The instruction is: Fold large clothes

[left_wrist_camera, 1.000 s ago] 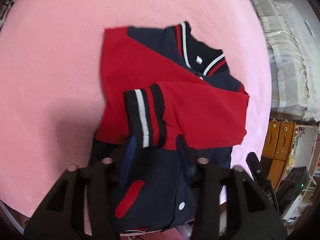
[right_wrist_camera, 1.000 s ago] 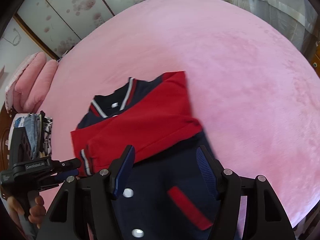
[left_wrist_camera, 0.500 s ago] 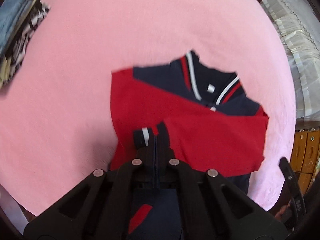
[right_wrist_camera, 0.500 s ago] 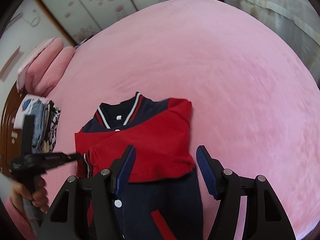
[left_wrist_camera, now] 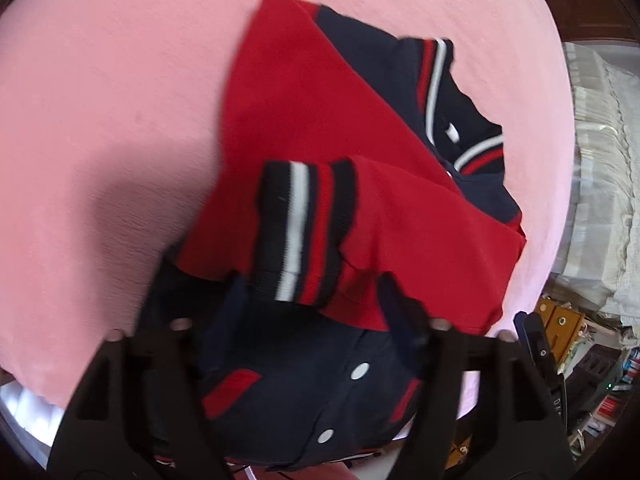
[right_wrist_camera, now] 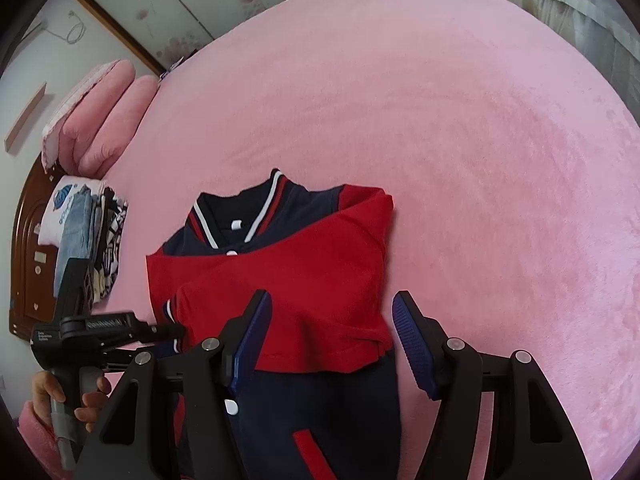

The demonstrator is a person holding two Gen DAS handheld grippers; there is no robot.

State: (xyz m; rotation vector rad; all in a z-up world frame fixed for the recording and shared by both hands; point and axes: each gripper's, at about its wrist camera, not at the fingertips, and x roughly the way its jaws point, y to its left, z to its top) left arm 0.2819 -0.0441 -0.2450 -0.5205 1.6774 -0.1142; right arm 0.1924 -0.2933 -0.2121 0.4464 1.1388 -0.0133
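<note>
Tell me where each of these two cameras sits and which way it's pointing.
Left wrist: on the left claw, looking steeply down at the jacket and its striped cuff on the pink bed; own open fingers show.
Right wrist: on the right claw, aimed down across the bed at pillows; shows the left claw and a hand.
Shared: the jacket and bed.

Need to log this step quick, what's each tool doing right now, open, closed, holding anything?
Left tool: open, jaws just opened, empty, above the jacket cuff.
Right tool: open, empty, over the jacket.
</note>
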